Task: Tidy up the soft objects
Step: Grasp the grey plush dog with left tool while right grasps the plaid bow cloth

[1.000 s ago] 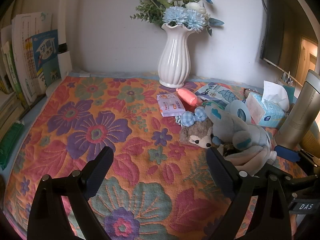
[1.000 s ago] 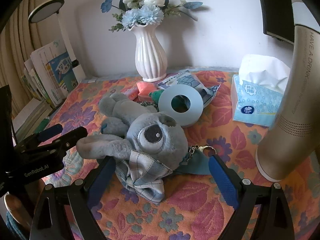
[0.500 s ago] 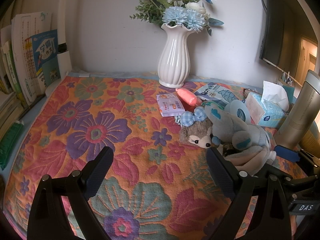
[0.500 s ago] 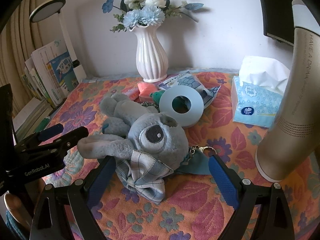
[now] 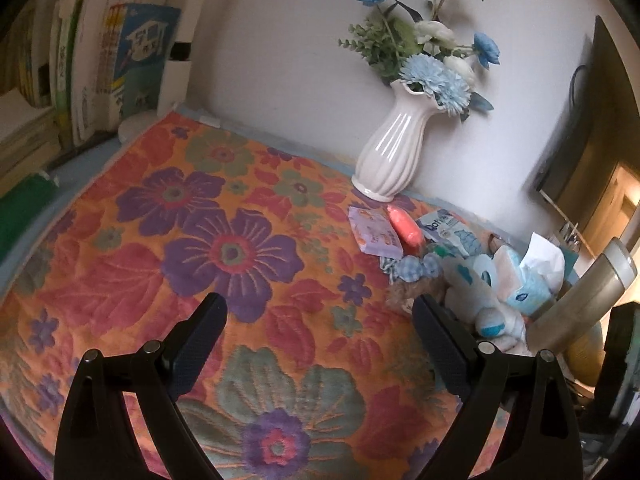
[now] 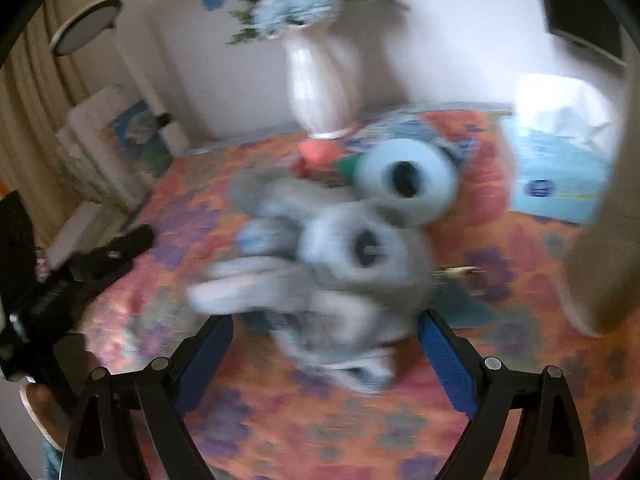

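Grey plush rabbit [image 6: 340, 264] lies on the floral cloth [image 5: 224, 248], just ahead of the right gripper [image 6: 326, 344], whose jaws gape with nothing clamped. Over bare cloth, the left gripper [image 5: 320, 324] hangs spread wide, empty too.

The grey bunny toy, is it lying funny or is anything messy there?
Yes. The grey bunny toy lies flopped on its side on the flowery cloth, jumbled with a tape roll, small packets and a tissue pack. Nothing looks spilled or broken.
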Available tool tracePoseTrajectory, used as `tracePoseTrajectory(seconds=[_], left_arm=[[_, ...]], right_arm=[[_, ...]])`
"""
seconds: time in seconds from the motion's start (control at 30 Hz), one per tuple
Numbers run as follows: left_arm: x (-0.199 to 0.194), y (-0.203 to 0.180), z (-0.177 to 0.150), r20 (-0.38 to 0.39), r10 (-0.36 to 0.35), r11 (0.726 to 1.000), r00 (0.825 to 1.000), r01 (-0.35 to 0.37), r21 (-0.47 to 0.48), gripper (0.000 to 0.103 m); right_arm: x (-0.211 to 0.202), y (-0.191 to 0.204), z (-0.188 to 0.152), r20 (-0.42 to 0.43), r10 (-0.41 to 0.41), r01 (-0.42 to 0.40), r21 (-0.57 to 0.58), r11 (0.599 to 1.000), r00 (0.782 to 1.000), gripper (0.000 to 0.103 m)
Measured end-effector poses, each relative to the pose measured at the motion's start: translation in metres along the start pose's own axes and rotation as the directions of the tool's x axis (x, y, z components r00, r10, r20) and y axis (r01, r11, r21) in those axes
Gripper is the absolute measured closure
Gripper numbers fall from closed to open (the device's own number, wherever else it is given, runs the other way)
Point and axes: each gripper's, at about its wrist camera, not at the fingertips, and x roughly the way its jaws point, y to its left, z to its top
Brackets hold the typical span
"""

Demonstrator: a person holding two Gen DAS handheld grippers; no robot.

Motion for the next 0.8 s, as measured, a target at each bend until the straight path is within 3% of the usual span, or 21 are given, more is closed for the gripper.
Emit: tracePoseTrajectory(seconds=[0.17, 0.23, 0.3, 0.4, 0.53, 0.63, 0.7, 0.77, 0.8], left_arm=[[-0.009, 0.001, 0.002, 0.007, 0.011, 1.000, 1.000, -0.011, 0.027, 0.009], [-0.010, 0.004, 0.003, -0.003, -0.008, 1.000, 1.000, 0.008, 0.017, 0.009], [-0.011, 0.006, 0.004, -0.018, -0.033, 0.999, 0.999, 0.033, 0.015, 0.010], [-0.011, 0.000, 0.003, -0.043, -0.076, 0.997, 0.996, 0.077, 0.028, 0.010], [-0.012, -0.018, 0.003, -0.062, -0.111, 0.990, 0.992, 0.115, 0.079, 0.010], [-0.017, -0.026, 0.007, -0.061, -0.141, 0.986, 0.988, 0.146, 0.084, 0.010], [-0.019, -0.027, 0.010, -0.060, -0.148, 0.986, 0.987, 0.152, 0.074, 0.010], [-0.021, -0.027, 0.010, -0.061, -0.148, 0.986, 0.987, 0.152, 0.070, 0.010], [-0.022, -0.027, 0.010, -0.062, -0.146, 0.986, 0.987, 0.150, 0.070, 0.010]], right_arm=[[-0.018, 0.042, -0.009, -0.038, 0.170, -0.173, -0.146, 0.974, 0.985, 0.010], [-0.037, 0.040, -0.008, 0.009, 0.155, -0.151, -0.164, 0.975, 0.988, 0.010], [-0.047, 0.025, -0.001, 0.050, 0.089, -0.082, -0.121, 0.989, 0.995, 0.010], [-0.045, 0.003, 0.011, 0.050, 0.006, -0.003, -0.064, 0.998, 0.999, 0.010], [-0.031, 0.003, -0.001, -0.035, 0.123, -0.124, -0.042, 0.991, 0.992, 0.010], [-0.011, 0.026, -0.012, -0.078, 0.084, -0.092, -0.104, 0.990, 0.993, 0.010], [0.005, 0.043, -0.010, -0.077, 0.038, -0.049, -0.146, 0.988, 0.996, 0.020], [0.022, 0.053, -0.006, -0.083, -0.020, 0.006, -0.168, 0.986, 0.996, 0.052], [0.029, 0.054, -0.004, -0.087, -0.051, 0.035, -0.174, 0.984, 0.995, 0.061]])
